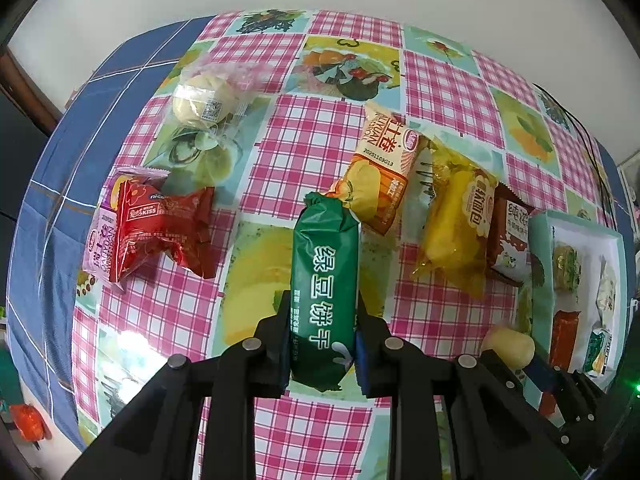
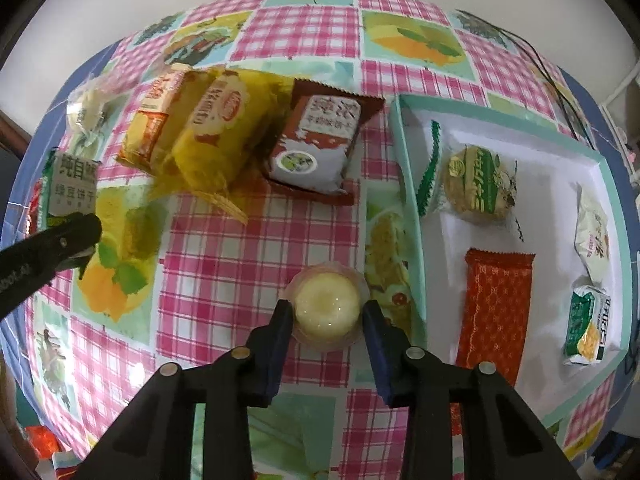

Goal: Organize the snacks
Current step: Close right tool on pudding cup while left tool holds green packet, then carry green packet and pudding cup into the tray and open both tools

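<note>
My left gripper (image 1: 322, 336) is shut on a green biscuit pack (image 1: 324, 288) and holds it above the checked tablecloth; the pack also shows in the right wrist view (image 2: 72, 184). My right gripper (image 2: 326, 320) is shut on a pale yellow jelly cup (image 2: 326, 306), beside the left wall of the teal-rimmed white tray (image 2: 410, 184). The cup (image 1: 510, 346) and the tray (image 1: 540, 264) also show at the right of the left wrist view. The tray holds several wrapped snacks, among them an orange-red pack (image 2: 494, 312).
Loose snacks lie on the table: a red pack (image 1: 160, 232), a clear-bagged bun (image 1: 204, 100), an orange-white pack (image 1: 380, 176), a yellow bread pack (image 1: 456, 224) and a brown-white pack (image 2: 316, 144). A black cable (image 2: 556, 80) runs at the far right.
</note>
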A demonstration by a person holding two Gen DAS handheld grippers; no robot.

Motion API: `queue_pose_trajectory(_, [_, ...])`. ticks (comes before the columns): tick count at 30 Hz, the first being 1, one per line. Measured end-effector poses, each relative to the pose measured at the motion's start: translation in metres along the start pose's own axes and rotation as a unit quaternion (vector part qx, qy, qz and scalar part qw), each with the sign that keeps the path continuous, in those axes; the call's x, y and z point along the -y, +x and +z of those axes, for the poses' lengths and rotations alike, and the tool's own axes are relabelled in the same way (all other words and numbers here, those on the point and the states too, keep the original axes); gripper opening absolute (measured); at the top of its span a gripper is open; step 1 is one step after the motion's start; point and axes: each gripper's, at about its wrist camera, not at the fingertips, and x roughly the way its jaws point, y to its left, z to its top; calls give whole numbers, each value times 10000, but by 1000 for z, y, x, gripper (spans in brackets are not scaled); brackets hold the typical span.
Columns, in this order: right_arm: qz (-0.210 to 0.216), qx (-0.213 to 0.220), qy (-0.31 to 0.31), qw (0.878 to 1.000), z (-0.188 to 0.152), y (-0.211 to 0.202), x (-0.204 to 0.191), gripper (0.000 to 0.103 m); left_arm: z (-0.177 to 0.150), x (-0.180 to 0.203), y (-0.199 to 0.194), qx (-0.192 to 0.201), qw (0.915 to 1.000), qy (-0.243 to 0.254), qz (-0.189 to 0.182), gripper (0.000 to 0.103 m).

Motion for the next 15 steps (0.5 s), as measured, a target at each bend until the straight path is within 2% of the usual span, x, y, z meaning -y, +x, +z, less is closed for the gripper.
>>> queue_pose_trajectory(9, [170,508,38,9986,9,-41,21,39,0,9,-9,121,9999,48,-54,26])
queue_pose_trajectory(15, [262,676,149,9973,9,-64,36,39,-3,24,-26,294,9994,96,-128,26])
